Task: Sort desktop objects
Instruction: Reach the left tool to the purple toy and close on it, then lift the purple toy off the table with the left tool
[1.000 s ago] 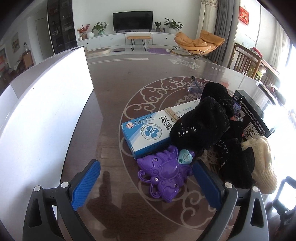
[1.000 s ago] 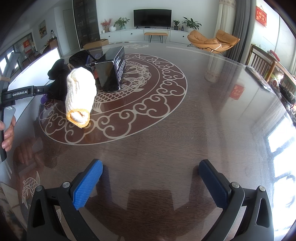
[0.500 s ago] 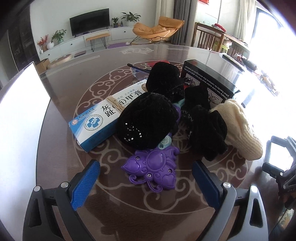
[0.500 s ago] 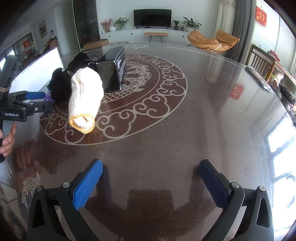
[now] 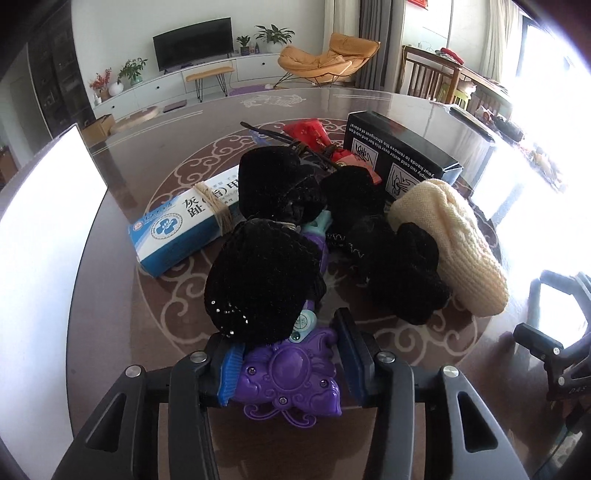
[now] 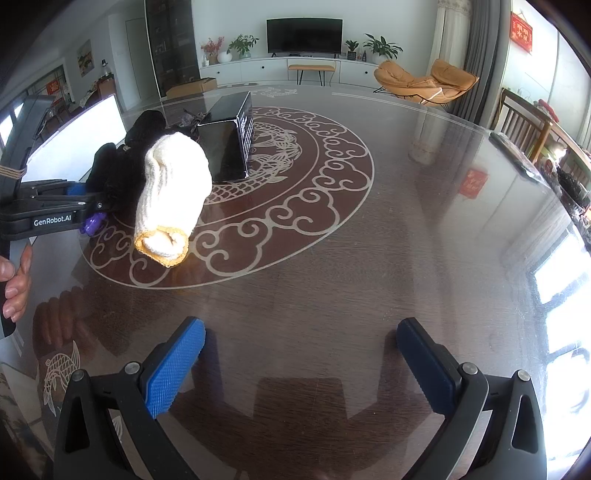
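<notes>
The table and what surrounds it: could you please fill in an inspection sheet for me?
Surface: glossy table, scroll inlay.
Job's things: purple toy, black knits, cream sock, blue box, black box, red packet, all piled.
Clutter: white board at the table's edge.
Tools: left tool closing, the toy between its pads; right tool open, empty.
Cables: nothing seen.
Surroundings: TV, orange chair.

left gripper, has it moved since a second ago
Yes. In the right wrist view the left gripper has slid rightward toward the cream glove, which stayed put, and its closing jaws now flank the purple toy.
</notes>
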